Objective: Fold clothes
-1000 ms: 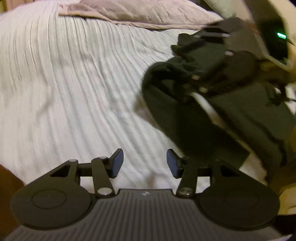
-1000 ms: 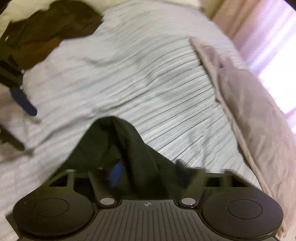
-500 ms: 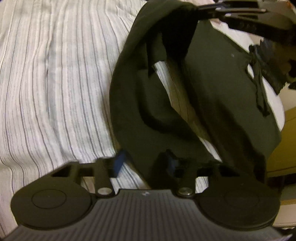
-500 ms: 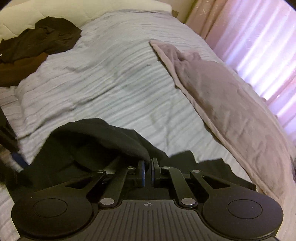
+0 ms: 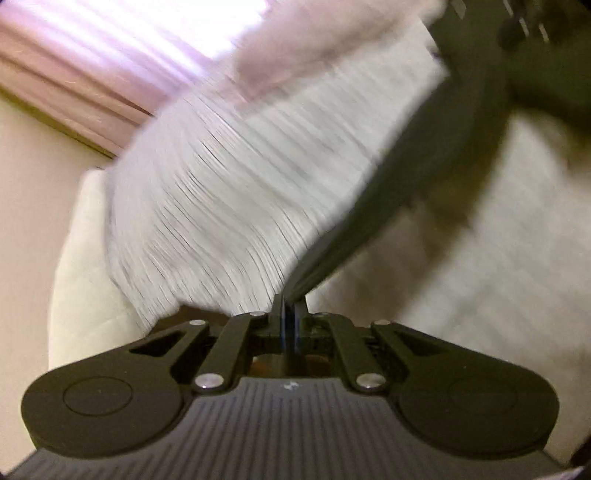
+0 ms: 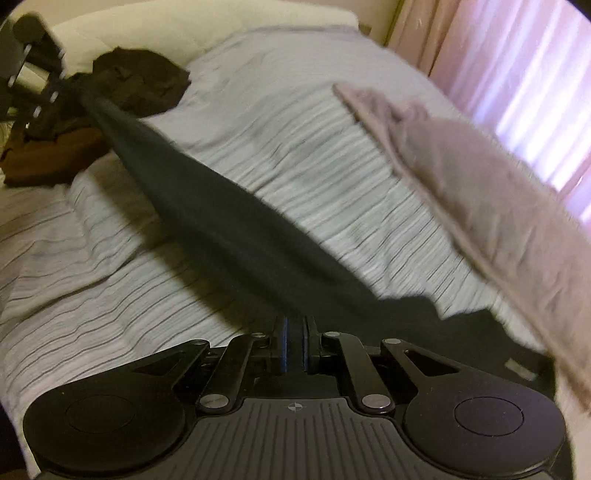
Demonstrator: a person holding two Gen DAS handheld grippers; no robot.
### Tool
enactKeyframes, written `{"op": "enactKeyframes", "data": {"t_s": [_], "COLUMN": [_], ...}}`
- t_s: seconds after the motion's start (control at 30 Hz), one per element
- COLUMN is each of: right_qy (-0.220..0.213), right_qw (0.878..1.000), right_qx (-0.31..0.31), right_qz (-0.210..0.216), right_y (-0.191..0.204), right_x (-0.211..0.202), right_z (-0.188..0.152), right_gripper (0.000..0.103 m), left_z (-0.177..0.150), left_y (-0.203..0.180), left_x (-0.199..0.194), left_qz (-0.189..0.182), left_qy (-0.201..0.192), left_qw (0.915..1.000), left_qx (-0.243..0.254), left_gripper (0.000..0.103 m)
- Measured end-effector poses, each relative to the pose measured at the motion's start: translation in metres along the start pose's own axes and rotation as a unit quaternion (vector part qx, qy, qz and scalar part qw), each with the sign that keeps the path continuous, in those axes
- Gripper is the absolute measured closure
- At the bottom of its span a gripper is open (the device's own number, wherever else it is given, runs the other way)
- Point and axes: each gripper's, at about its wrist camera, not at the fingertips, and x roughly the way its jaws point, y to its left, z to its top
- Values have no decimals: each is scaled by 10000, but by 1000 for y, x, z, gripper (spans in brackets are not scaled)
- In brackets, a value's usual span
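- A dark, almost black soft cloth garment (image 6: 236, 229) was stretched taut in the air above the bed, running as a long band from the near bottom of the right wrist view up to its far left corner.
- The right gripper (image 6: 294, 341) had its jaws closed on one end of that garment, the fabric pinched between the blue-edged pads and spilling out to the right of them in a loose, ragged hem.
- The left gripper (image 6: 55, 90) appeared in the top left of the right wrist view, holding the other end of the band; in its own view the left gripper (image 5: 286, 321) had its jaws pressed together on the dark cloth, which rose away from the pads to the upper right.
- The left wrist view was heavily blurred, so the cloth's finer detail could not be made out there.
- Below the stretched garment lay a pale grey bedspread with thin dark stripes (image 6: 303, 155), wrinkled on the left side.
- A heap of dark brown and black clothes (image 6: 122, 88) rested on the bedspread near the far left, just behind the left gripper.
- A dusty mauve blanket (image 6: 487, 199) lay along the right side of the bed.
- Pink curtains (image 6: 524, 62) hung beyond the blanket, lit from behind.
- A cream pillow (image 6: 192, 26) sat at the far end of the bed.
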Motion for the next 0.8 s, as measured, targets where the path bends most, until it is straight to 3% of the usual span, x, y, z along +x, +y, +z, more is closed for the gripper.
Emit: {"op": "enactKeyframes", "data": {"t_s": [0.03,0.07,0.13,0.2,0.37,0.5,0.67,0.73,0.8], "right_qy": [72,130,135,170,271,270,405,450,493], "right_qw": [9999,9997,9992,9985,9950,9896,9787,9727,9673], "right_qx": [82,177,351,503,966,1406,1952,2193,2389], "right_qz": [39,76,100,141,29,-129,-484,-613,-688], "right_y": [2,3,3,1,-16,-37,-73,-89,-103], "right_x": [2,4,2,0,5,12,30,40,50], "right_z": [-2,-4,-9,-10,-5,5,11,13,15], "right_gripper": [93,68,29,28,28,28,28,28,28], "left_z": [-8,-13,-25,-32,-41,-27,-15,-16,-19], "left_y": [-6,-13,-26,-24,13,43,55,51,49], "left_x": [7,11,20,21,12,42,114,142,147], "left_qz": [-188,-378,-756,-1007,-1270,-1355,-1734,-2033,-2269], "left_qy": [221,389,722,799,643,504,568,843,899], "left_qw": [9996,9985,9944,9907,9791,9720,9703,9662,9630], "left_qx": [44,-14,-133,-443,-1453,-1855,-1587,-1340,-1145], "left_gripper": [99,96,94,83,73,68,66,67,77]}}
